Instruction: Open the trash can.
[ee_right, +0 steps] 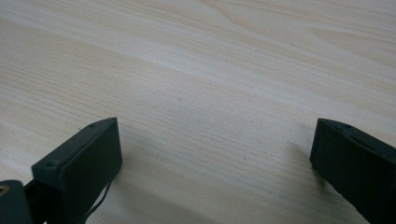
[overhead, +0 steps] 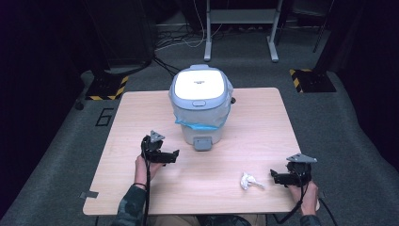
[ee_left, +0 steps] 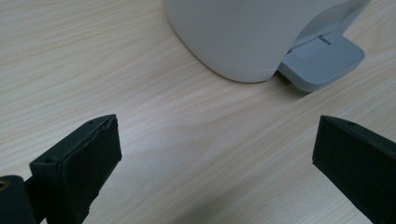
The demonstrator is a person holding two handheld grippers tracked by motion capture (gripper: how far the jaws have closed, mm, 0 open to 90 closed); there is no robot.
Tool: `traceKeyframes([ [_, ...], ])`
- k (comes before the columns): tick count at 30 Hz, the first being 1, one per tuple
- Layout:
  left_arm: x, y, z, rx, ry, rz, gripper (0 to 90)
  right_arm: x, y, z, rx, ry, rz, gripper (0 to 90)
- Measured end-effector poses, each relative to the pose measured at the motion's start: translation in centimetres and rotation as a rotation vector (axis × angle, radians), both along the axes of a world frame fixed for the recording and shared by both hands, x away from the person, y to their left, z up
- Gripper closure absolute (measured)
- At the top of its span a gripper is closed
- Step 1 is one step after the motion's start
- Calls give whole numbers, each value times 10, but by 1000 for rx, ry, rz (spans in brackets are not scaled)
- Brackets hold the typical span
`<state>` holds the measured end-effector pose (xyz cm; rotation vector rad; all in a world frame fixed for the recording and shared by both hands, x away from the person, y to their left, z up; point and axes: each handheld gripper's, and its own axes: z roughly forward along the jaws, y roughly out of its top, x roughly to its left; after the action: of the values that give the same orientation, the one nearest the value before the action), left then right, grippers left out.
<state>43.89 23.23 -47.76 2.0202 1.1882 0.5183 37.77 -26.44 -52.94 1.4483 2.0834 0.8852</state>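
step: reach, nothing gripped | left gripper [overhead: 175, 154] wide open, empty, near bin [overhead: 201, 103] pedal [overhead: 203, 143] | right gripper [overhead: 274, 176] wide open, empty, beside tissue [overhead: 248, 181] near-right | next: likely grasp tissue, press pedal

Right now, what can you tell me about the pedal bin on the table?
The pedal bin is a small white plastic tub with a rounded-square lid, white on top with a grey rim, and shut. A clear bag liner with a blue edge folds over the rim and hangs down the outside. A ribbed grey foot pedal sticks out at the base toward the person. The bin stands upright at the table's far middle, and neither gripper touches it.
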Motion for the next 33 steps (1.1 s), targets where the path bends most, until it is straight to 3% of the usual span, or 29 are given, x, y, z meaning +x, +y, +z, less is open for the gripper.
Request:
traceKeyframes([
  [19, 9, -42, 5, -32, -15, -75, 2, 0, 0, 0, -1, -1, 1, 14],
  [23, 8, -55, 6, -11, -24, -131, 64, 0, 0, 0, 2, -1, 2, 16],
  [24, 8, -58, 6, -10, -33, -141, 164, 0, 0, 0, 3, -1, 2, 16],
  [25, 7, -61, 6, -4, -36, -150, 164, 0, 0, 0, 3, -1, 2, 16],
  [27, 7, -69, 4, -10, -45, -165, 264, 0, 0, 0, 3, -1, 2, 16],
  [28, 8, -72, 3, 1, -52, -172, 402, 0, 0, 0, 3, -2, 2, 17],
  [30, 8, -80, 0, 6, -63, -182, 447, 0, 0, 0, 3, -1, 2, 18],
  [31, 8, -83, -1, 12, -72, -182, 593, 0, 0, 0, 4, -1, 2, 18],
  [33, 7, -89, -4, 7, -92, -182, 796, 0, 0, 0, 4, -1, 2, 19],
])
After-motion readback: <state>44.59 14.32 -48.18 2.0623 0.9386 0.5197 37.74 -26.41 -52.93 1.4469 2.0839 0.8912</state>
